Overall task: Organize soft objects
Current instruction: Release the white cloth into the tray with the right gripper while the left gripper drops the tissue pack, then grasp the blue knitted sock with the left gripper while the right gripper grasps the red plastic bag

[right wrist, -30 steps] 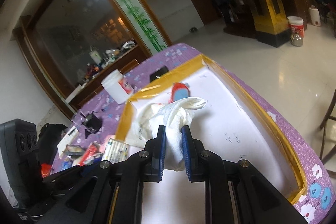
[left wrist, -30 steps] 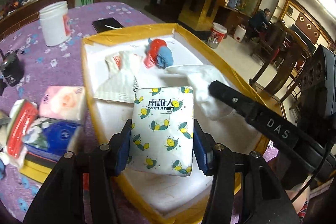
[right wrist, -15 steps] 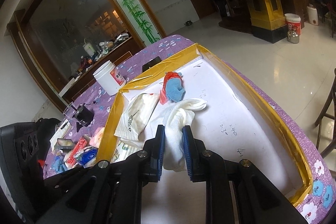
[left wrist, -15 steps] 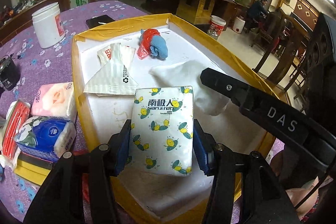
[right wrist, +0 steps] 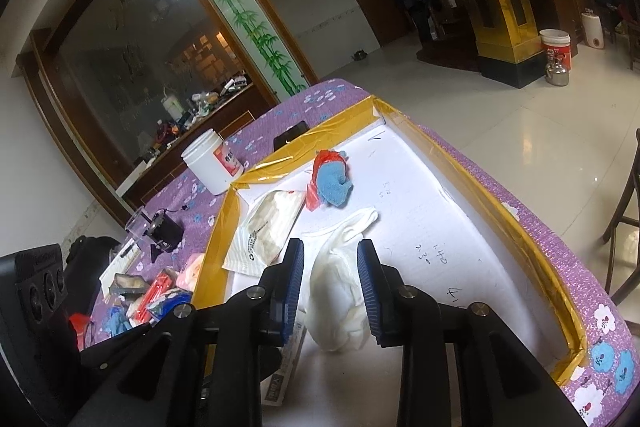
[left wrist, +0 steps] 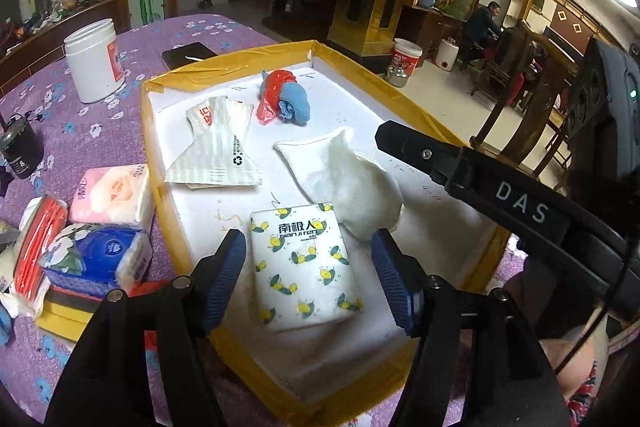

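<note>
A white tray with yellow taped rim (left wrist: pixel 152 155) sits on the purple flowered tablecloth. In it lies a tissue pack printed with yellow bees (left wrist: pixel 308 275). My left gripper (left wrist: pixel 306 241) straddles it with jaws opening, and both blue pads stand clear of its sides. A crumpled white cloth (right wrist: pixel 336 299) rests on the tray floor between the fingers of my right gripper (right wrist: pixel 330 249), whose jaws are opening with a gap on the left side. The same white cloth (left wrist: pixel 348 183) shows in the left wrist view, just beyond the pack.
Farther in the tray lie a flat white plastic bag (left wrist: pixel 218 151) and a red-and-blue bundle (left wrist: pixel 286 99). Left of the tray are a pink tissue pack (left wrist: pixel 110 193), a blue tissue pack (left wrist: pixel 100 255), a white jar (left wrist: pixel 94 61) and a dark phone (left wrist: pixel 188 54).
The left jaws have spread off the bee-print tissue pack, which now lies loose in the tray. The right jaws have parted from the white cloth, now slumped on the tray floor.
</note>
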